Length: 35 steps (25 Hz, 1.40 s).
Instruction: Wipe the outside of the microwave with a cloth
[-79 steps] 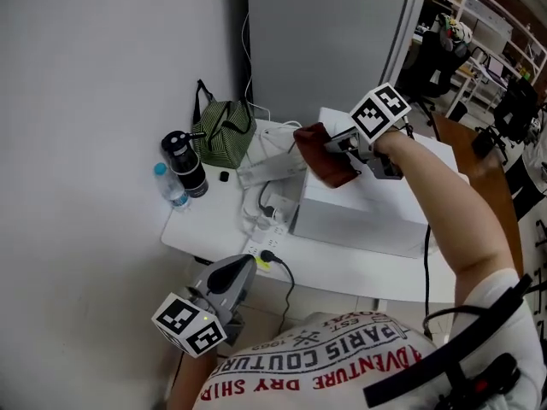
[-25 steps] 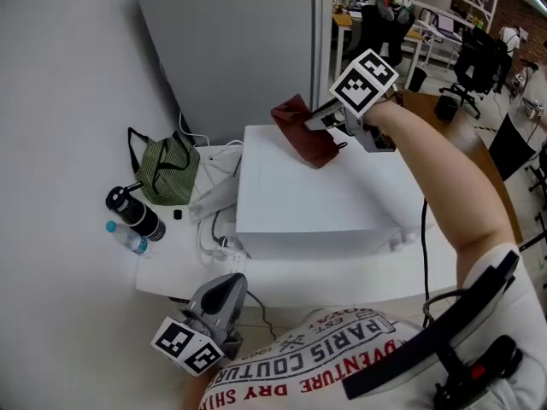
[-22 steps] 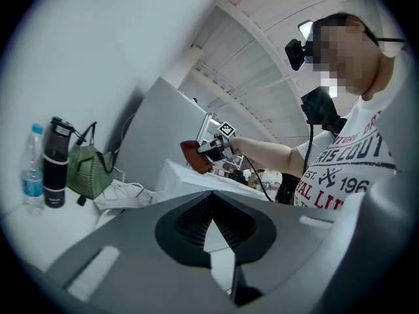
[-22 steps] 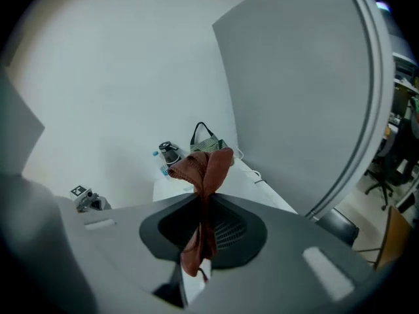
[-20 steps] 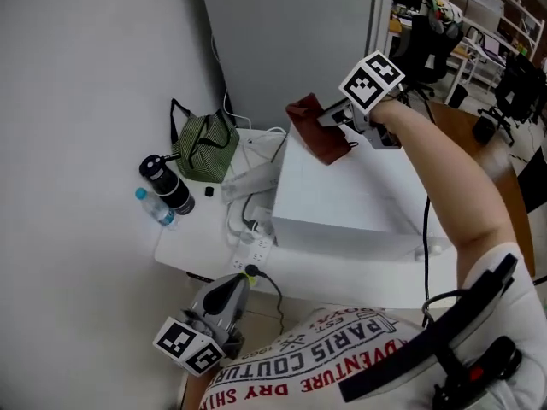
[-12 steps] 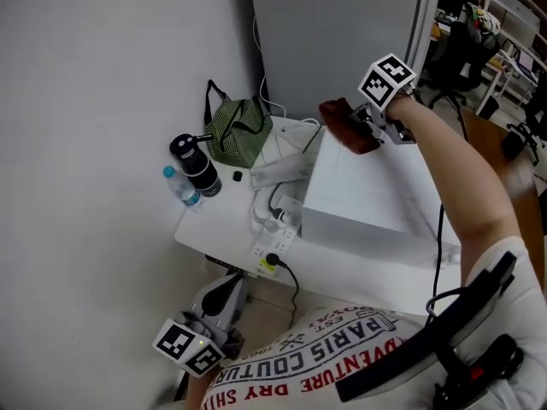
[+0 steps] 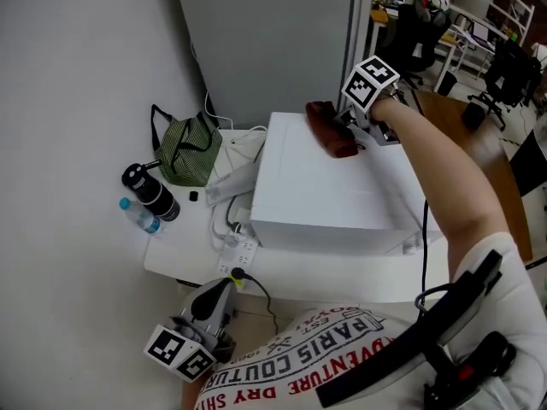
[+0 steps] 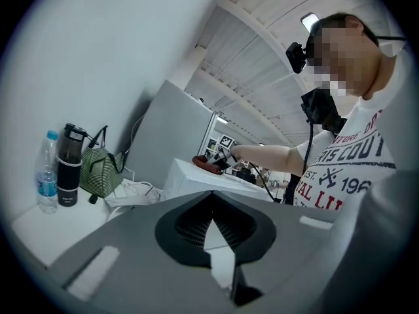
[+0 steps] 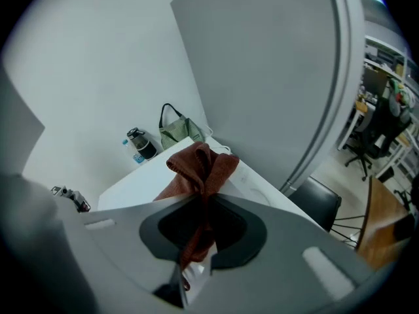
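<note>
— What's closest?
— The left gripper [image 8: 213,196], low by the person's shirt [image 7: 342,357]. Its jaws are together with nothing in them, and it's well apart from the microwave [image 7: 329,199].
— And the cloth?
— The red cloth [image 9: 203,165] is pinched between the right gripper's [image 9: 204,200] jaws. It bunches out past their tips and lies on the microwave's top, near its far edge.
— Beyond?
— A green bag [image 7: 184,152] sits on the table [image 7: 175,250], left of the microwave.
</note>
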{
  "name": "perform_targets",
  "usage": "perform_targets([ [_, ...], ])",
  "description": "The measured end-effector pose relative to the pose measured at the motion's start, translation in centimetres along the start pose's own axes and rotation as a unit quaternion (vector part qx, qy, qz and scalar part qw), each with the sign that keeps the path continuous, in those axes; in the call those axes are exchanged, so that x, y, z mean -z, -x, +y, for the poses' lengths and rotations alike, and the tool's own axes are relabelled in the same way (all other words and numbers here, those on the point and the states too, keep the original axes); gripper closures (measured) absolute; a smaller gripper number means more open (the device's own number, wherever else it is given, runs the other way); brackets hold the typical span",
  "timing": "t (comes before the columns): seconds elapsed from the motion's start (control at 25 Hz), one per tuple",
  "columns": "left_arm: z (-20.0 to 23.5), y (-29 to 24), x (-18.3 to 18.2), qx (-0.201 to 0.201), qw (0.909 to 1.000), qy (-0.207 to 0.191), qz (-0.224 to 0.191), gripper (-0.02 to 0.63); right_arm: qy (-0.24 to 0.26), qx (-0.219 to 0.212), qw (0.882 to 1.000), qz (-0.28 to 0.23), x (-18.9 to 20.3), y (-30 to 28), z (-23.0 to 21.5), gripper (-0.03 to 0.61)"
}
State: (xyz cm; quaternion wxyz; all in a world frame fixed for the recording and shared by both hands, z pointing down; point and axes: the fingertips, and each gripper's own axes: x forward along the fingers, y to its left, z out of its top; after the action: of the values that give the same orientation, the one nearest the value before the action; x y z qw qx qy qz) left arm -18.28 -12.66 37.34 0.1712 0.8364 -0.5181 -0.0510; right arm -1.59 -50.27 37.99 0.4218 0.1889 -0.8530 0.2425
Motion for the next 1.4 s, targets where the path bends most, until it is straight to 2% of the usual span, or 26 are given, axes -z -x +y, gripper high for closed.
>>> perform_targets([
  [0.2,-2.7,-4.4,0.3,0.058,0.9981,-0.007,0.022,0.612,-0.072,0.026,0.997,-0.033,5.9,5.7,-6.1,0.541],
  [0.4,-5.5,-8.7,0.9,0.121,0.9914,-0.016,0.049,0.612,-0.138,0.058,0.986,-0.071,11.5,10.8,-10.8,0.541],
  [0.56,-8.1,-11.2,1.5,0.165,0.9837,-0.022,0.066,0.612,-0.156,0.088,0.979,-0.099,15.6,14.5,-12.9,0.541],
  [0.72,-10.2,-13.2,2.0,0.207,0.9744,-0.030,0.082,0.612,-0.185,0.078,0.964,-0.173,18.3,17.1,-12.7,0.543],
  [0.88,-12.1,-14.2,2.1,0.234,0.9673,-0.034,0.091,0.613,-0.158,0.049,0.943,-0.287,17.3,20.0,-9.4,0.541],
  [1.0,-13.4,-14.5,1.7,0.261,0.9602,-0.040,0.093,0.612,-0.112,0.060,0.927,-0.352,16.6,21.9,-5.7,0.541],
  [1.2,-14.0,-13.6,0.6,0.284,0.9545,-0.047,0.079,0.612,-0.008,0.094,0.914,-0.395,17.0,21.6,4.5,0.541],
  [1.28,-14.1,-12.8,0.3,0.295,0.9515,-0.047,0.074,0.612,0.023,0.085,0.908,-0.409,17.7,20.7,9.9,0.541],
  [1.4,-14.1,-11.4,0.6,0.312,0.9459,-0.047,0.075,0.612,0.038,0.059,0.902,-0.426,19.9,18.7,17.5,0.541],
])
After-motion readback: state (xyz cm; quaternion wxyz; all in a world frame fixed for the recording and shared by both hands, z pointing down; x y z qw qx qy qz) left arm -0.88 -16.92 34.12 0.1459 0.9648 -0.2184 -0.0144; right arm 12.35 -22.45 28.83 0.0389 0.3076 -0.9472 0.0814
